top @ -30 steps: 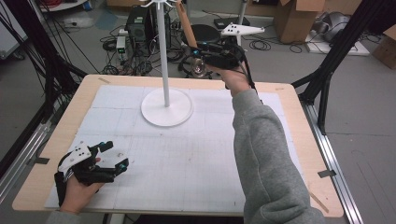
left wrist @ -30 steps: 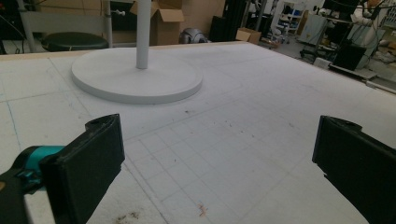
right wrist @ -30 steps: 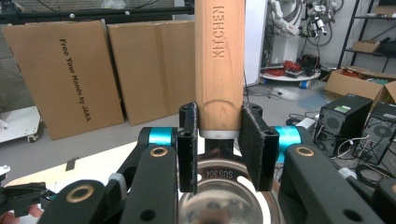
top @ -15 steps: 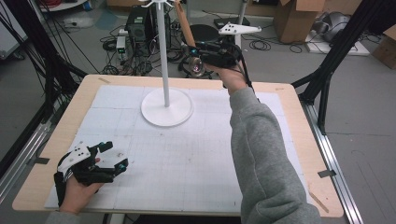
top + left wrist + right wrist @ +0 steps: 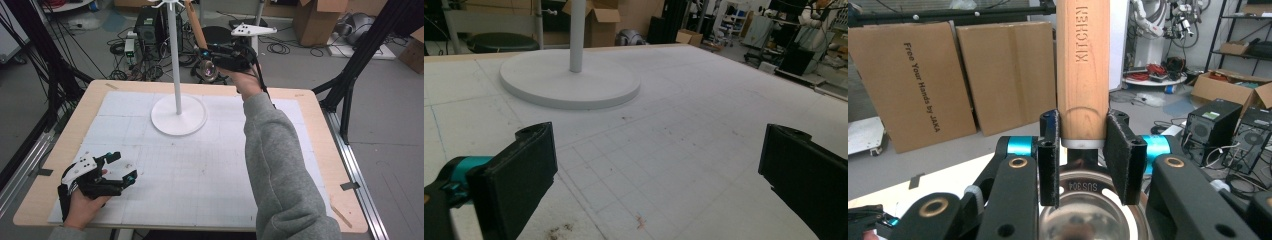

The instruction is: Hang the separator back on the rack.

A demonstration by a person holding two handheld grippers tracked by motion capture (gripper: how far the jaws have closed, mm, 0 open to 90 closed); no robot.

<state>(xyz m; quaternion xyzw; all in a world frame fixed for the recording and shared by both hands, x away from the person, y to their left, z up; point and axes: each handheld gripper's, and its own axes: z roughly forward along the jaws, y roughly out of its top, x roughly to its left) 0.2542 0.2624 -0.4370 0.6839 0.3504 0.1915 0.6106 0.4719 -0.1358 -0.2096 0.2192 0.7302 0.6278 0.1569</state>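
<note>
- The utensil (image 5: 1082, 65) has a wooden handle stamped "KITCHEN" and a steel bowl (image 5: 1093, 210) marked "SUS304" at its lower end.
- In the high view the utensil (image 5: 200, 45) is held in the air just right of the white stand's pole (image 5: 174, 55), above the far edge of the tabletop (image 5: 310, 107); the handle slants up toward the top of the pole, the bowl hangs lowest.
- The right tool (image 5: 1083, 150) is clamped on the utensil where the wood meets its metal collar, one black pad on each side of the handle.
- In the high view the right tool (image 5: 207, 52) sits at the end of an outstretched grey sleeve (image 5: 280, 165).
- The stand's round base (image 5: 178, 114) rests on the white gridded mat (image 5: 200, 170).
- The left tool (image 5: 122, 167) lies near the front left corner of the mat, well apart from the stand; its jaws stand wide apart with nothing between them.
</note>
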